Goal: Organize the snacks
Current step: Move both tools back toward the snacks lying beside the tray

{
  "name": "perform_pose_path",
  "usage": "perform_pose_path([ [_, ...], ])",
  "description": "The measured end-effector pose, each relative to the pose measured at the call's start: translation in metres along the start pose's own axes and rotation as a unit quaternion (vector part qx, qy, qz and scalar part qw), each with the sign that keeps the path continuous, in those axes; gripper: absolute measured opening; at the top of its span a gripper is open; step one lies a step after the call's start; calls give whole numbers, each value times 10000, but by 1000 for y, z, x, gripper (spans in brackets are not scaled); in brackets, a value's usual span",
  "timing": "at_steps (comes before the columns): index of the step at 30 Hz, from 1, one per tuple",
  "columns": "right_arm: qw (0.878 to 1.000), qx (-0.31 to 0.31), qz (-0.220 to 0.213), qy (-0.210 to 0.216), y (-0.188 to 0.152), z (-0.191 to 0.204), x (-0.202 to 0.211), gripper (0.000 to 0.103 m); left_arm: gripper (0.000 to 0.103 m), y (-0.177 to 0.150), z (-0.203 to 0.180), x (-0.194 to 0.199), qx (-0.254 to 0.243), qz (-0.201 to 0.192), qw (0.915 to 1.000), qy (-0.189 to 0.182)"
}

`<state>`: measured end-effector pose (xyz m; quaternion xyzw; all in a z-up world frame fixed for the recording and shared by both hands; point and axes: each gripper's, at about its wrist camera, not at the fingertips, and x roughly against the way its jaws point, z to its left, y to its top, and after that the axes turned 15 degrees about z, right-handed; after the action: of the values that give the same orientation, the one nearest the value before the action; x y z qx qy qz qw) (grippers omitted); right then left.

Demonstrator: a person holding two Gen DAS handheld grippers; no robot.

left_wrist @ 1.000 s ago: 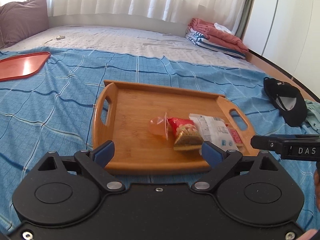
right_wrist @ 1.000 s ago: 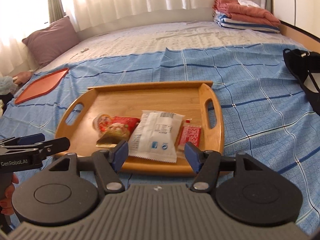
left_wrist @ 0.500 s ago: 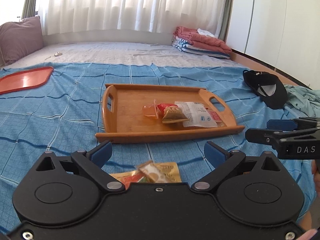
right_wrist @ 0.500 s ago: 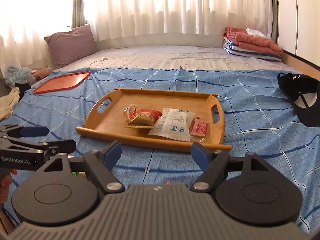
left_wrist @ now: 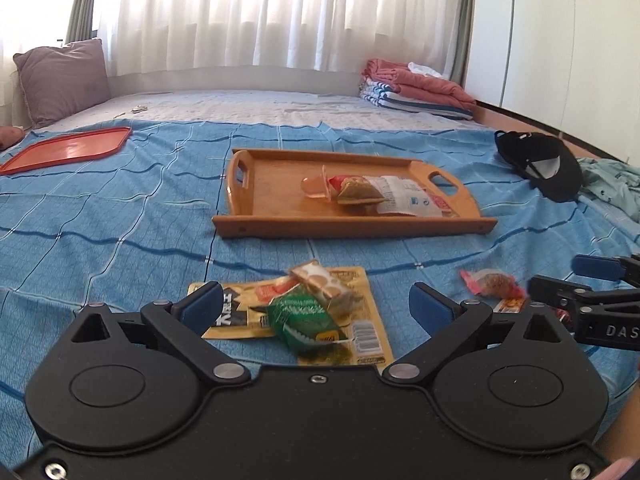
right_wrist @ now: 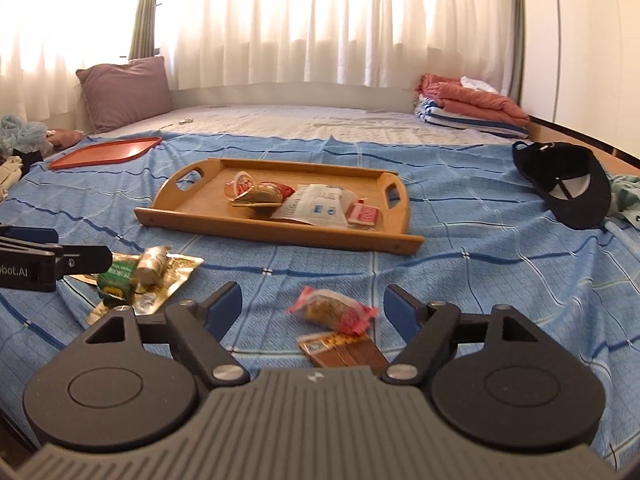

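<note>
Snacks lie in two places on the wide blue checked bedspread (left_wrist: 100,216): some inside the rectangular wooden tray with cut-out handles (left_wrist: 276,196), the rest loose on the cloth nearer the cameras. In the tray, from left to right in the right wrist view, sit a small round jelly cup (right_wrist: 242,182), a red and gold crinkled packet (right_wrist: 262,195), a flat white pouch with blue print (right_wrist: 320,208) and a small red square sachet (right_wrist: 363,214), all touching or overlapping one another. A flat red plastic lid (left_wrist: 72,148) rests well apart at far left, and a black baseball cap (left_wrist: 544,164) lies upside down at far right.

Closer in, a flat gold foil packet (left_wrist: 360,320) carries a green wrapped sweet (left_wrist: 304,316) and a clear-wrapped beige biscuit roll (left_wrist: 324,280). The left gripper (left_wrist: 316,308) hangs over this pile with its jaws spread wide, pressing nothing. Off to the right lie a red-ended clear packet of brown bits (right_wrist: 332,312) and a brown bar wrapper (right_wrist: 344,354). The right gripper (right_wrist: 314,310) frames these two with its jaws wide apart, and nothing is gripped.
</note>
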<state>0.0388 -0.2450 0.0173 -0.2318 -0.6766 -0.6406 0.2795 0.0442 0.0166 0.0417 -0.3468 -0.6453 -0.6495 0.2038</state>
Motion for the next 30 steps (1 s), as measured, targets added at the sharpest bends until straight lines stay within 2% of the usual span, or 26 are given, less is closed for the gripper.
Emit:
perform_pose_path([
  [3, 9998, -29, -46, -182, -14, -3, 0, 86, 99, -5, 1, -7, 30, -14, 9999, 157],
  [8, 9991, -48, -13, -413, -27, -10, -4, 86, 93, -12, 0, -15, 41, -8, 9998, 212],
  [11, 9994, -33, 121, -309, -33, -13, -8, 83, 83, -13, -1, -20, 79, -12, 9997, 227],
  [13, 9996, 60, 172, -221, -35, -11, -10, 78, 65, -13, 1, -21, 134, -34, 9998, 172],
  [16, 9994, 204, 188, -216, -37, -5, -13, 72, 51, -11, 2, -24, 174, -36, 9998, 135],
  [21, 9991, 58, 296, -309, -35, -5, -25, 61, 51, -9, 2, -29, 215, -6, 9997, 152],
  [25, 9988, -187, 337, -317, -34, -12, -32, 61, 51, -9, 1, -35, 232, 23, 9995, 199],
  [30, 9987, -145, 336, -348, -34, -12, -37, 65, 51, -10, 2, -49, 373, 129, 9988, 281],
])
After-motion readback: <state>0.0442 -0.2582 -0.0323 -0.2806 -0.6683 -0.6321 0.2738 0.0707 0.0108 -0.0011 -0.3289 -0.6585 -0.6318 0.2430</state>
